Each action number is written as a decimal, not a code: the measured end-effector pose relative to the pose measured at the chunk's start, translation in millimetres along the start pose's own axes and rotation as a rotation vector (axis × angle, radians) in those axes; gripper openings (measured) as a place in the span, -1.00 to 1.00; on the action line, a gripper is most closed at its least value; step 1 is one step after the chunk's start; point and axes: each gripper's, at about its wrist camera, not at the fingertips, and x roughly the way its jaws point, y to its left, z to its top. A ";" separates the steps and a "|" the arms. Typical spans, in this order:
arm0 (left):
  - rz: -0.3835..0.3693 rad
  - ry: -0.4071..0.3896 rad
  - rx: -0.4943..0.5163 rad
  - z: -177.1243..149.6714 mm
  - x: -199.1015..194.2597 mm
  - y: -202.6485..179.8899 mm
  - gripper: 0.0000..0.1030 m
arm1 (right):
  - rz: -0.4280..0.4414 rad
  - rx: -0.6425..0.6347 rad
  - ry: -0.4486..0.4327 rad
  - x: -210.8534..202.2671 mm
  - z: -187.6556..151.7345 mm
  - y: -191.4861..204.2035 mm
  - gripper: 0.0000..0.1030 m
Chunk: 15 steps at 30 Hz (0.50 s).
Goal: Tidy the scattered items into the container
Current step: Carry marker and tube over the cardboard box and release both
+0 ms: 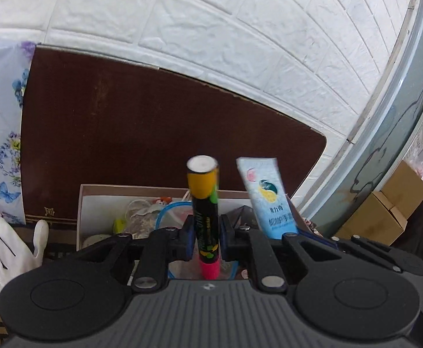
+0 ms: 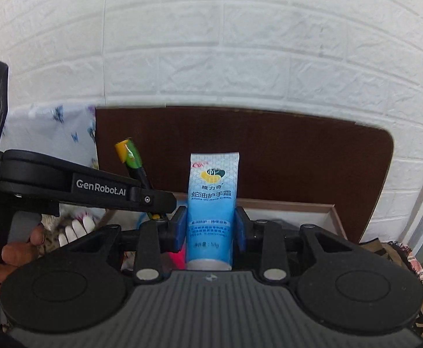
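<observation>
My left gripper [image 1: 206,236] is shut on a marker pen [image 1: 205,208] with a black body, yellow top and pink lower end, held upright above the open cardboard box [image 1: 124,189]. My right gripper [image 2: 210,229] is shut on a light blue hand cream tube [image 2: 211,203], held upright over the same box [image 2: 321,207]. The tube also shows in the left wrist view [image 1: 269,197], just right of the marker. The marker also shows in the right wrist view [image 2: 133,162], with the left gripper's black arm [image 2: 95,188] in front of it.
The box holds a blue-rimmed clear item [image 1: 171,214] and other small things. A white glove [image 1: 8,249] lies left of the box. A dark brown board [image 1: 153,133] leans on the white brick wall. Cardboard boxes [image 1: 385,211] stand at the right.
</observation>
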 end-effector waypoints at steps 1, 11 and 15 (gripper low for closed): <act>-0.002 -0.012 0.007 -0.5 -1.3 1.0 -0.37 | 0.002 -0.014 0.020 4.9 -2.3 1.7 -0.30; -0.049 -0.080 0.093 -1.4 -21.5 -4.9 0.89 | -0.091 -0.012 -0.027 -2.6 -6.2 -5.7 0.55; -0.046 -0.073 0.076 -4.4 -27.7 0.6 0.94 | -0.102 0.004 -0.035 -7.0 -7.9 -8.3 0.64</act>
